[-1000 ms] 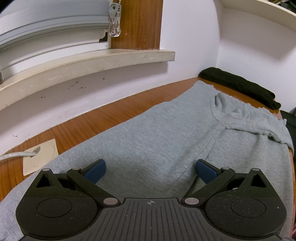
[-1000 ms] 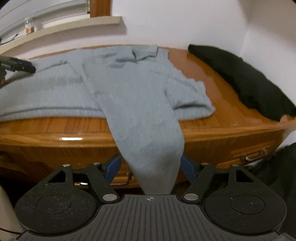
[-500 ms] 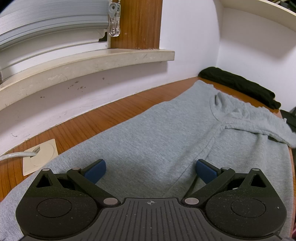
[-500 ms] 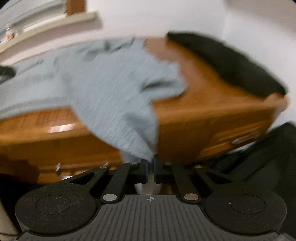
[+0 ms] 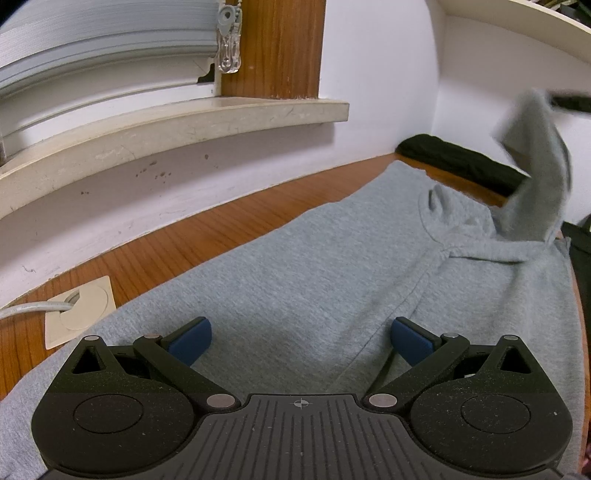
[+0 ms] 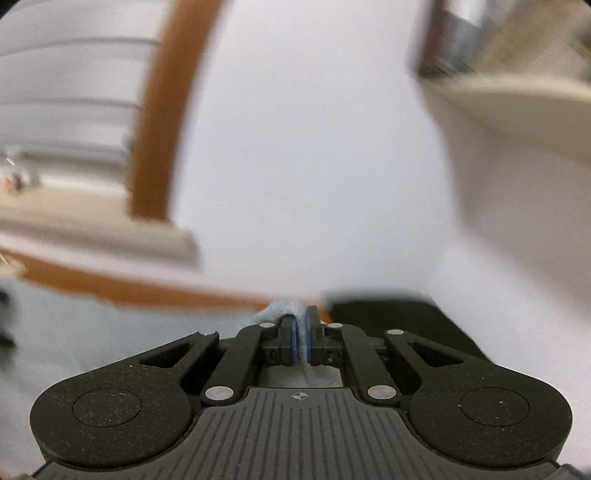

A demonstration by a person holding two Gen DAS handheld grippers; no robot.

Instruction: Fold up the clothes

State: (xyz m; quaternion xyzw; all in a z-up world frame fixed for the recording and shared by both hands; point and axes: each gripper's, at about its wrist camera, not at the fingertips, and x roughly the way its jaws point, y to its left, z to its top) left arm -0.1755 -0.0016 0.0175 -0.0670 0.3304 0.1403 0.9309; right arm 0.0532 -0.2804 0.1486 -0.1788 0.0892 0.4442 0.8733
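A grey sweatshirt point(image 5: 314, 266) lies spread on the wooden table point(image 5: 207, 236). My left gripper point(image 5: 301, 338) is open, its blue pads wide apart just above the sweatshirt's body. My right gripper point(image 6: 302, 334) is shut on the end of the grey sleeve point(image 6: 280, 310). In the left wrist view the sleeve point(image 5: 535, 166) hangs raised in the air at the far right, held from above by the right gripper point(image 5: 569, 101). The right wrist view is blurred by motion.
A black garment point(image 5: 458, 158) lies at the table's far corner against the white wall. A beige cable outlet point(image 5: 79, 310) with a grey cable sits in the table at left. A window sill point(image 5: 166, 129) runs above the table. A shelf point(image 5: 517, 22) hangs top right.
My right gripper shut on the sleeve end that hung over the table's front edge and lifted it high above the table. My left gripper has stayed still and open.
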